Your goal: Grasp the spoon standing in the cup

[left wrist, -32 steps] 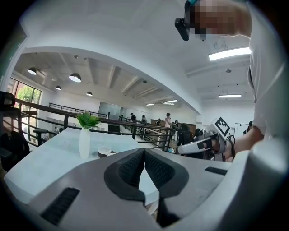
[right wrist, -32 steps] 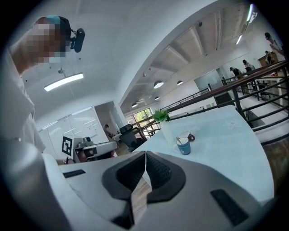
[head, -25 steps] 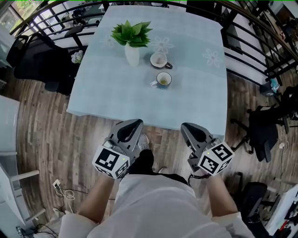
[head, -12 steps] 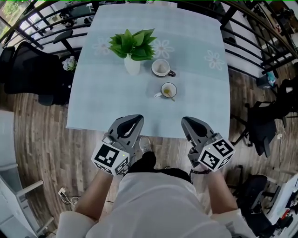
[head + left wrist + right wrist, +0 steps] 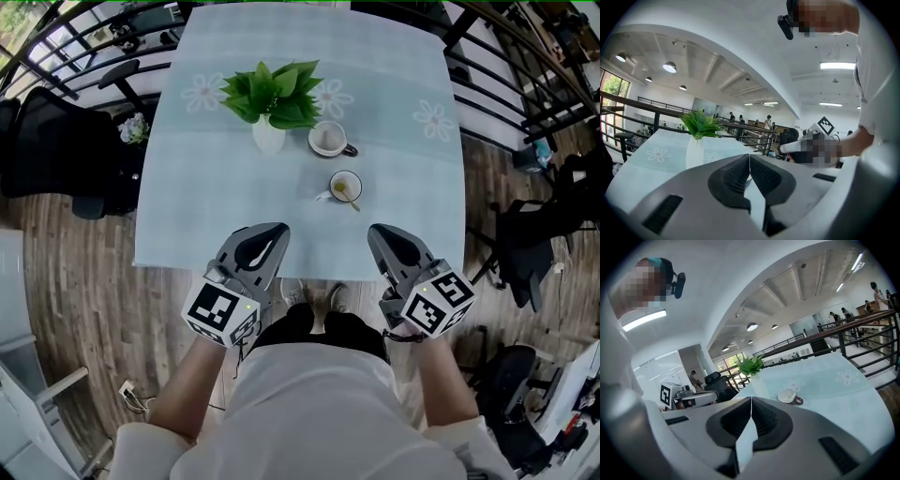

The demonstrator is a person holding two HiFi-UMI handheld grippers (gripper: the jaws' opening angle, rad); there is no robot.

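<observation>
The left tool (image 5: 274, 231) hangs over the counter's (image 5: 187, 216) near edge, with its ribbed dark pads pressed together on nothing. The small white cup (image 5: 345, 186) stands ahead of it and to the right, well apart from both tools, on pale blue checked cloth. The thin yellowish spoon (image 5: 352, 201) leans over the cup's near right rim, its bowl hidden inside. The right gripper view shows only a second, dark-handled cup (image 5: 789, 396). The right tool (image 5: 379, 231) is likewise closed and empty, nearer than the spoon and slightly right of it.
</observation>
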